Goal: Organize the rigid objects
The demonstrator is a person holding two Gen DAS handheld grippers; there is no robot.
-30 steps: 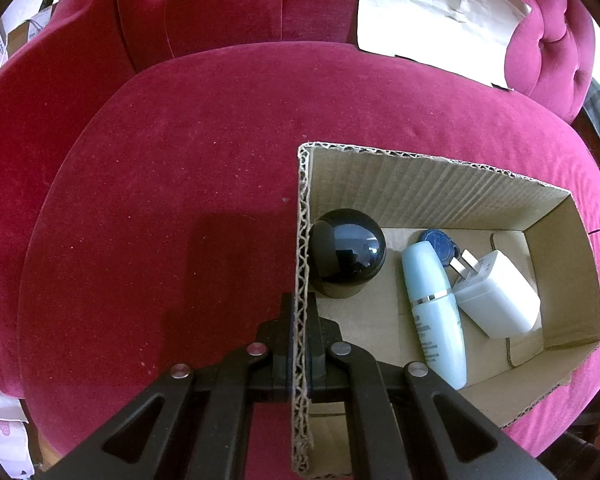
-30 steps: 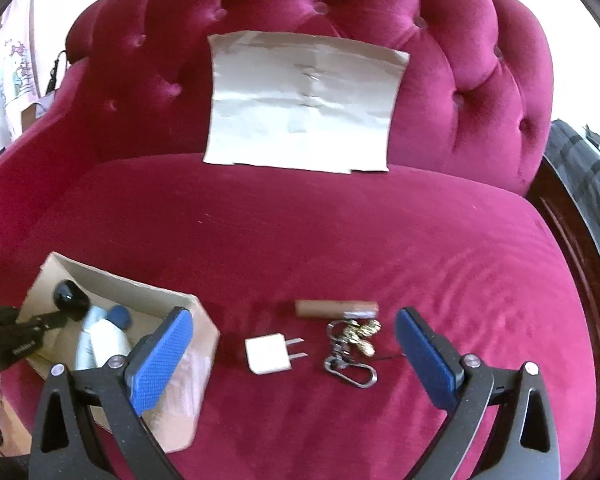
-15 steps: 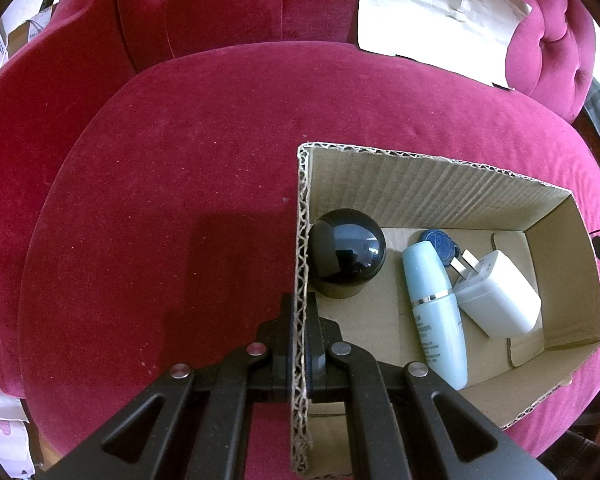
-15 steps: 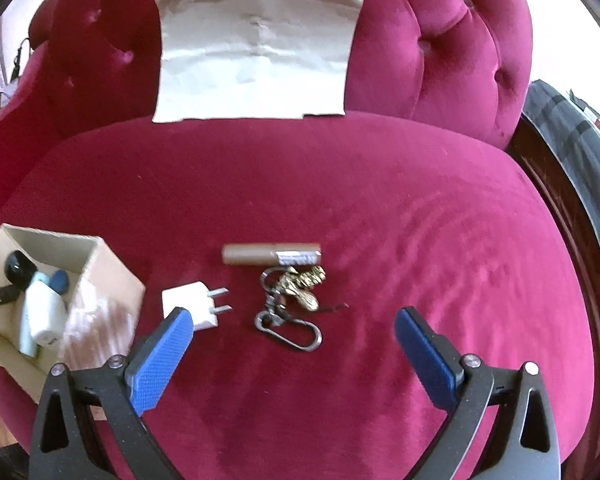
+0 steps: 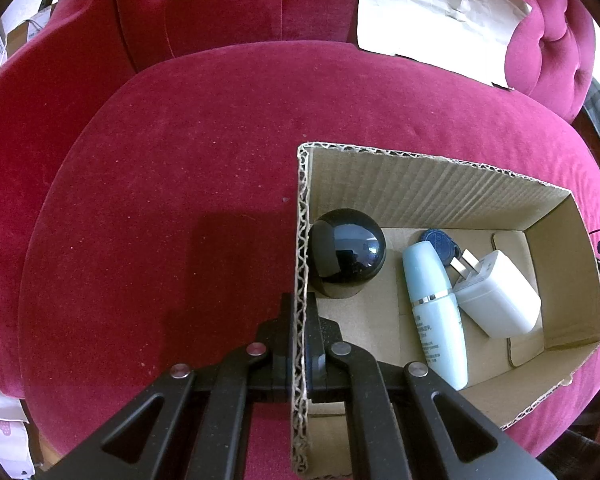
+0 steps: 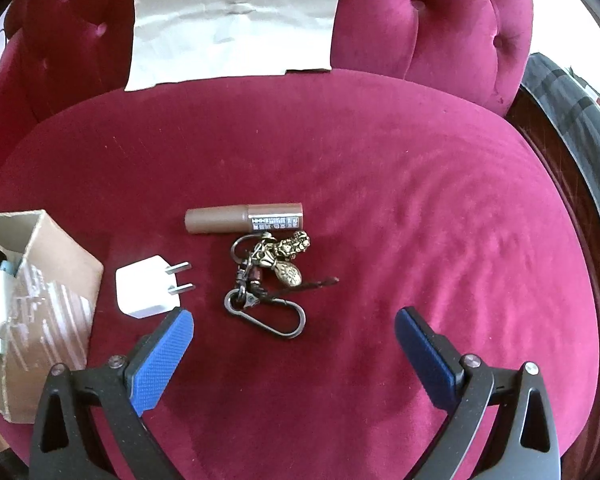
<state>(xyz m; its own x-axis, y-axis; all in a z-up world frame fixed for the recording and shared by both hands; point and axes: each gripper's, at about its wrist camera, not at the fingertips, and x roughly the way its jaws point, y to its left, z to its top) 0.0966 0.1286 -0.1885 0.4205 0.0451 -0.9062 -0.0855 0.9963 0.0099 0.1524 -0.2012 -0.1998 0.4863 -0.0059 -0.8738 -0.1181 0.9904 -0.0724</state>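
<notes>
Since the earlier frames, the right gripper [image 6: 294,326] has been brought lower and closer to the loose items on the red velvet seat [image 6: 380,184], which now fill the middle of the right wrist view; the left wrist view is unchanged. The right gripper's blue pads [image 6: 162,356] are held wide apart, with nothing between them. Just above the gap, at frame centre, a brass keychain with a carabiner [image 6: 270,280] is seen, touching or nearly touching a brown tube [image 6: 244,220] lying crosswise above it. A white plug adapter [image 6: 148,290] is placed left of the keychain, just beside the left pad's tip.

At the left edge of that view the cardboard box [image 6: 56,268] is seen. In the left wrist view, the left gripper [image 5: 298,344] is clamped on the near-left wall of the cardboard box [image 5: 440,196], lower centre of the frame. Inside the box a black sphere [image 5: 346,256] is lodged in the left corner, with a pale blue bottle [image 5: 436,316], a white charger [image 5: 496,296] and a dark blue round item [image 5: 440,238] gathered to its right. A sheet of paper [image 5: 436,20] is propped against the backrest, upper right.
</notes>
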